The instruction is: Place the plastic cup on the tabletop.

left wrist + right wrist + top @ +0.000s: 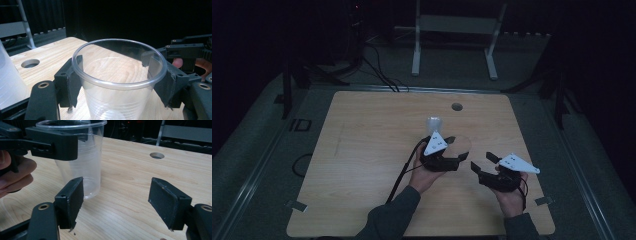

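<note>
Clear plastic cup stands upright on the wooden table, held just under its rim by the left gripper to keep it steady. Right gripper waits nearby, wide and empty.

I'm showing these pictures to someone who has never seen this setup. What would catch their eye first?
Most striking is the clear plastic cup, upright on the light wooden table near its middle, gripped just under its rim between the black jaws of the left gripper. Beside it to the right, the right gripper is held with its jaws wide apart and nothing between them. A second pale translucent cup stands just behind the held one.
</note>
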